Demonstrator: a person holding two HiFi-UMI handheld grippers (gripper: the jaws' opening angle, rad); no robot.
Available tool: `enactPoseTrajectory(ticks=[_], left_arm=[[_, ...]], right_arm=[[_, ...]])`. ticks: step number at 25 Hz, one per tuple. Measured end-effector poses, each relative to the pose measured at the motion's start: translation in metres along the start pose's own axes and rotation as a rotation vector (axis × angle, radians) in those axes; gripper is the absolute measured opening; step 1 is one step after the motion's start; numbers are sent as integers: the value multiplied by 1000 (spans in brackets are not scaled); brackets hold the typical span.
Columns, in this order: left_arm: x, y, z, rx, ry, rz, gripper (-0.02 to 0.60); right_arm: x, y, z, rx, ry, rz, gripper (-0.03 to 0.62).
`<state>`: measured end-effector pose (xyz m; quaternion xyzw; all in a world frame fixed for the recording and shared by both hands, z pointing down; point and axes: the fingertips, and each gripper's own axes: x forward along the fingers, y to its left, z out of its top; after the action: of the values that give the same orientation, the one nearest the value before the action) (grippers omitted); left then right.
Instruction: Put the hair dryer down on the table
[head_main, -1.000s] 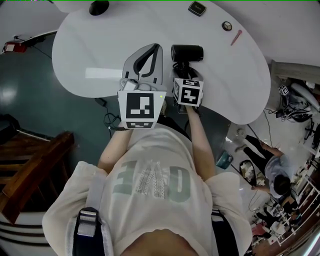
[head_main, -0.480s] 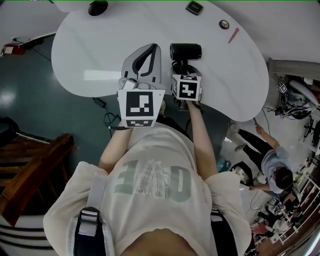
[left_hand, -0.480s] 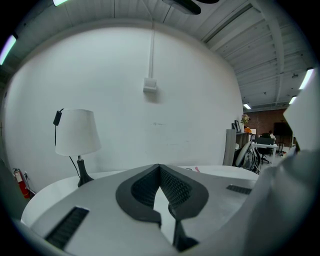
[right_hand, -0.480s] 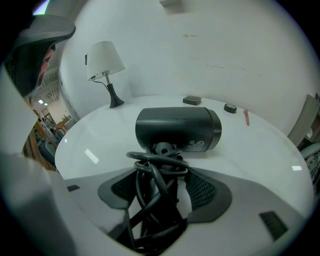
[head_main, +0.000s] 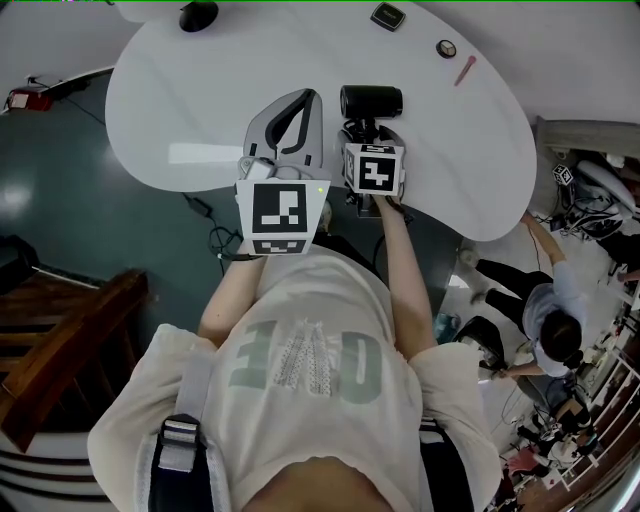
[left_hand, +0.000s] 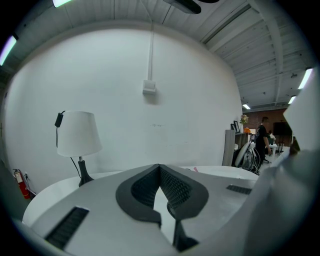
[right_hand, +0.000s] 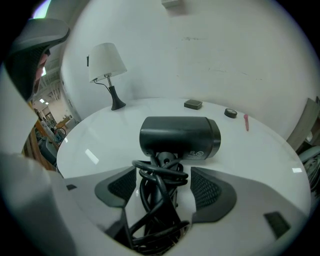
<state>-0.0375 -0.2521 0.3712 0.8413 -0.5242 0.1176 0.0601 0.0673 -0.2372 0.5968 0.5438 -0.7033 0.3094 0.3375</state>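
A black hair dryer (head_main: 372, 101) lies on the white table (head_main: 200, 90), barrel sideways, its handle wrapped in black cord and pointing toward me. In the right gripper view the dryer (right_hand: 180, 137) fills the middle. My right gripper (head_main: 365, 130) straddles the corded handle, and its jaws are opening. The pads (right_hand: 206, 187) stand off the cord on both sides, so the right gripper (right_hand: 162, 182) is open. My left gripper (head_main: 311, 96) hovers just left of the dryer. This left gripper (left_hand: 160, 167) is shut on nothing, its tips touching.
A lamp (left_hand: 76, 134) stands at the table's far left; only its dark base (head_main: 197, 14) shows from above. Further back lie a small dark box (head_main: 388, 15), a round dark item (head_main: 446, 48) and a pink stick (head_main: 466, 70). A person (head_main: 555, 330) is on the floor at right.
The right gripper has shifted slightly over the handle, and the dryer stays in place on the table. The left gripper has not moved. The person at right has moved.
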Motion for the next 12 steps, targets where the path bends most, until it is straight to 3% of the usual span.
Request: enactPoseTrajectory(ticks=[6, 12], left_arm=[[-3, -5, 6, 9, -16, -9, 6], [-4, -10, 15, 23, -39, -20, 6]], right_arm=[[-24, 3, 24, 3, -77, 9, 330], [-72, 9, 75, 30, -262, 32, 328]])
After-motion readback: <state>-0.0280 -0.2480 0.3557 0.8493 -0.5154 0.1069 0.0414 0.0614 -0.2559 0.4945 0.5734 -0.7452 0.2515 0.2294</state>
